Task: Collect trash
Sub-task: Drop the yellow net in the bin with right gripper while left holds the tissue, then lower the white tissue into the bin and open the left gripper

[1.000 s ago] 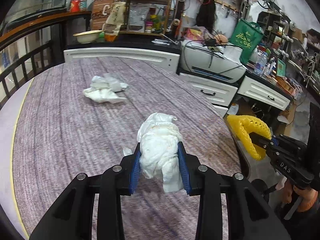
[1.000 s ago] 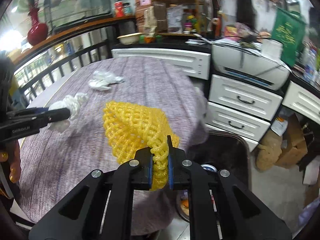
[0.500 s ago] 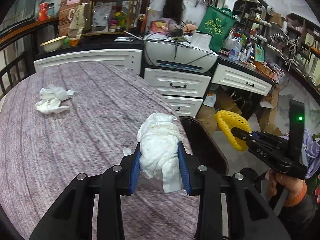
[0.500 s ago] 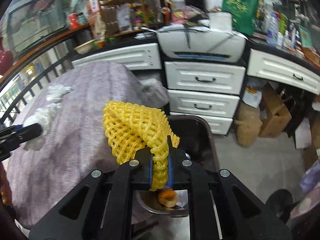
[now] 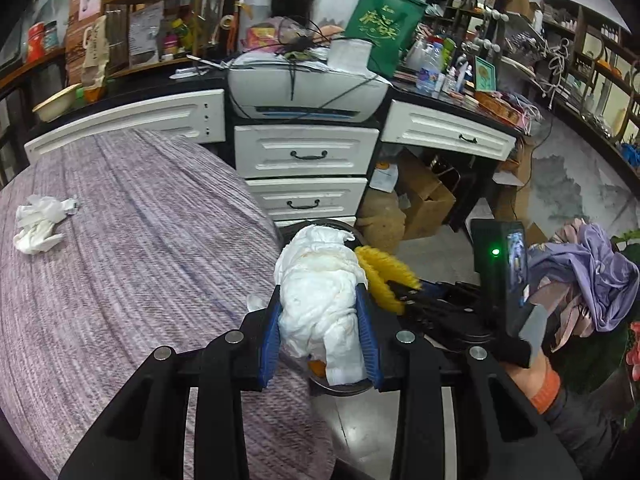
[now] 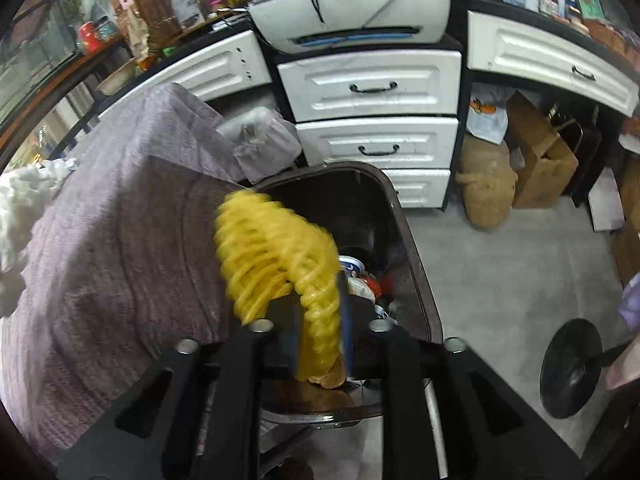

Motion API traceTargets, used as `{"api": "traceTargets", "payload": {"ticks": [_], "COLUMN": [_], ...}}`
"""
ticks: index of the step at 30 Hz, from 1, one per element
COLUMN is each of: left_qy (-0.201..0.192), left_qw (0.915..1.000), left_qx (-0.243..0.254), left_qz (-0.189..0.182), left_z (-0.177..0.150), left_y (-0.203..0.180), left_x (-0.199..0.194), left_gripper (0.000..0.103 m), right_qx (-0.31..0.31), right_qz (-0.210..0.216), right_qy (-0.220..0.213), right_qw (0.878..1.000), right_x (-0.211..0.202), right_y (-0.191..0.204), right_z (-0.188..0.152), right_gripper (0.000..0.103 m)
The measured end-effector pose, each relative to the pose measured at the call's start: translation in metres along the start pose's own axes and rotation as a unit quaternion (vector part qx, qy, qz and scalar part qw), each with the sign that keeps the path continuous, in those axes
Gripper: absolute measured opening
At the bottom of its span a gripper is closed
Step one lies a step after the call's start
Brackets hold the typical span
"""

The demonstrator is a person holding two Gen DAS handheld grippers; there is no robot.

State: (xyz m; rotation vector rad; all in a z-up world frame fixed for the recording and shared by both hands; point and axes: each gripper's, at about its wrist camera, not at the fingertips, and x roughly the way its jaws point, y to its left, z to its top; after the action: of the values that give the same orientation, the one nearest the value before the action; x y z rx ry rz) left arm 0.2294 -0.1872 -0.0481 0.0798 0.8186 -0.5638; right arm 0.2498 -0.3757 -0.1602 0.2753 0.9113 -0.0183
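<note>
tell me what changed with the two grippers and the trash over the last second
Both grippers swung from over the table toward the trash bin beside it. The right gripper, clamped on the yellow foam net a second ago, is opening its jaws over the bin; the net is still between them. The left gripper stays shut on the white tissue wad. The crumpled tissue still lies on the table.

A yellow foam net, blurred, hangs over the dark trash bin. A crumpled white tissue wad sits upright between blue pads. Another crumpled tissue lies on the purple counter.
</note>
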Motion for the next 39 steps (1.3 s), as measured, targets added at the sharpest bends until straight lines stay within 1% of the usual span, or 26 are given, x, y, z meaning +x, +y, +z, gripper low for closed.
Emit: {"api": "traceTargets", "payload": {"ticks": [1,2,5,10,13,16,17,24,32,35,36,37,39], "left_qy": [0.004,0.009,0.024,0.052,0.073,0.096,0.102,0.138,0.168,0.175,0.176,0.176,0.169], "left_qw": [1.0000,0.9999,0.9996,0.9981,0.9961,0.9936,0.9929,0.9878,0.9831,0.9812,0.9808,0.9806,0.9815], "left_qx": [0.002,0.005,0.013,0.024,0.030,0.038,0.039,0.057,0.064,0.074,0.077,0.078,0.077], "left_qz": [-0.002,-0.004,-0.009,-0.023,-0.039,-0.045,-0.047,-0.045,-0.036,-0.036,-0.035,-0.036,-0.045], "left_z": [-0.001,-0.002,-0.004,-0.006,-0.002,0.000,0.001,0.002,0.000,-0.001,-0.001,-0.001,-0.002], "left_y": [-0.003,-0.006,-0.013,-0.024,-0.031,-0.037,-0.038,-0.049,-0.056,-0.061,-0.062,-0.062,-0.062], "left_x": [0.003,0.007,0.018,0.037,0.050,0.065,0.069,0.096,0.124,0.133,0.135,0.136,0.136], "left_gripper": [0.034,0.034,0.035,0.035,0.035,0.035,0.035,0.035,0.035,0.039,0.046,0.058,0.073], "right_qx": [0.008,0.015,0.028,0.048,0.058,0.070,0.075,0.099,0.103,0.107,0.110,0.112,0.117], "right_qz": [-0.002,-0.003,-0.002,-0.022,-0.037,-0.048,-0.052,-0.060,-0.056,-0.057,-0.057,-0.057,-0.055], "right_qy": [-0.005,-0.013,-0.017,-0.037,-0.048,-0.056,-0.058,-0.062,-0.068,-0.071,-0.072,-0.073,-0.075], "right_qw": [1.000,1.000,0.999,0.998,0.996,0.995,0.994,0.991,0.991,0.990,0.990,0.989,0.989], "right_x": [0.000,-0.001,-0.003,-0.018,-0.027,-0.034,-0.036,-0.044,-0.049,-0.051,-0.053,-0.053,-0.055], "right_y": [-0.002,-0.004,-0.010,-0.028,-0.042,-0.056,-0.060,-0.084,-0.085,-0.088,-0.090,-0.091,-0.093], "right_z": [-0.003,-0.004,-0.003,0.003,0.005,0.005,0.005,0.004,0.005,0.006,0.006,0.006,0.006], "right_gripper": [0.064,0.072,0.072,0.074,0.075,0.077,0.079,0.081,0.081,0.081,0.081,0.081,0.081]}}
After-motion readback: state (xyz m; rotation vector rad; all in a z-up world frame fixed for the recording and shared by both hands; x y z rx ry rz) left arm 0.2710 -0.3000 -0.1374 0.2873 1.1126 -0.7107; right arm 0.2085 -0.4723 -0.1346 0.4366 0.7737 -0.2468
